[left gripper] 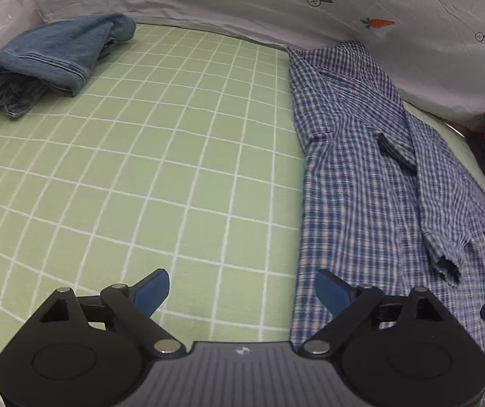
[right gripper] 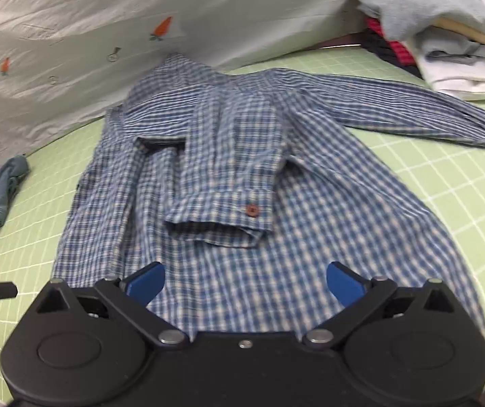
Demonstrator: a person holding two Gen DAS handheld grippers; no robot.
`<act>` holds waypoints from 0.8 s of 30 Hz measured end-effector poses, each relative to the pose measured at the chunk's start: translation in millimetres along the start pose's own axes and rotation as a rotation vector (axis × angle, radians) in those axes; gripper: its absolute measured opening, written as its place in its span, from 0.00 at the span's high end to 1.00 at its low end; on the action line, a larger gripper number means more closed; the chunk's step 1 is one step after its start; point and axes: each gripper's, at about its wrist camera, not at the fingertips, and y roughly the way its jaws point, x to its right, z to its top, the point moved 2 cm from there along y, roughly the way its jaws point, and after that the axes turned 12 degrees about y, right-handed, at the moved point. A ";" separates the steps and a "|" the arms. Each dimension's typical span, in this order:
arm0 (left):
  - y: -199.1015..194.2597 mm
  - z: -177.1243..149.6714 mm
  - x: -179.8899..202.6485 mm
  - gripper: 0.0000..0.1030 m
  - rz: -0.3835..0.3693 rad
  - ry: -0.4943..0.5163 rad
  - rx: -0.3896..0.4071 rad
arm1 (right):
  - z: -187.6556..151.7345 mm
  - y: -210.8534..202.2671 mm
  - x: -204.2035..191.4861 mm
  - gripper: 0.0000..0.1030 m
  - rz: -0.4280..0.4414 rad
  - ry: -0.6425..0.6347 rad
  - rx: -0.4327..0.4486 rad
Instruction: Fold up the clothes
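A pale green bed sheet with a white grid (left gripper: pixel 147 156) covers the whole work surface in both views. Behind it, from nine o'clock round to three o'clock, hangs a wrinkled white cloth printed with small orange carrots (right gripper: pixel 73 34).

The blue-and-white checked long-sleeved shirt (right gripper: pixel 228 156) lies spread flat on the sheet. In the right wrist view it fills the centre, collar toward twelve o'clock and hem toward six. One sleeve is folded across the body, its cuff with a small brown button (right gripper: pixel 251 209) lying at the middle of the shirt. The other sleeve (right gripper: pixel 411 108) stretches out flat toward three o'clock. In the left wrist view the shirt occupies the three o'clock side.

A stack of folded clothes in grey, white, red and black (right gripper: pixel 445 44) sits at one to two o'clock in the right wrist view, just beyond the outstretched sleeve. A crumpled blue denim-coloured garment (left gripper: pixel 45 64) lies at ten o'clock in the left wrist view, well apart from the shirt.

The right gripper (right gripper: pixel 245 285) hovers over the shirt's lower part, its blue-padded tongs wide apart and holding nothing. The left gripper (left gripper: pixel 242 293) has its tongs wide apart too, one over bare sheet, the other at the shirt's edge, gripping nothing.
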 end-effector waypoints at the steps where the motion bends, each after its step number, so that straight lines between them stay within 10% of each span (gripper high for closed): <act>1: 3.4 2.5 4.6 0.10 -0.008 0.012 -0.004 | -0.1 -5.7 3.0 0.00 -0.024 0.000 0.012; 9: 18.0 17.7 52.2 0.07 -0.029 0.130 -0.005 | 1.0 -18.0 49.1 0.00 -0.171 0.076 0.035; 24: 40.1 31.8 152.9 0.06 0.117 0.029 0.035 | 87.9 29.1 144.5 0.00 -0.115 0.002 -0.001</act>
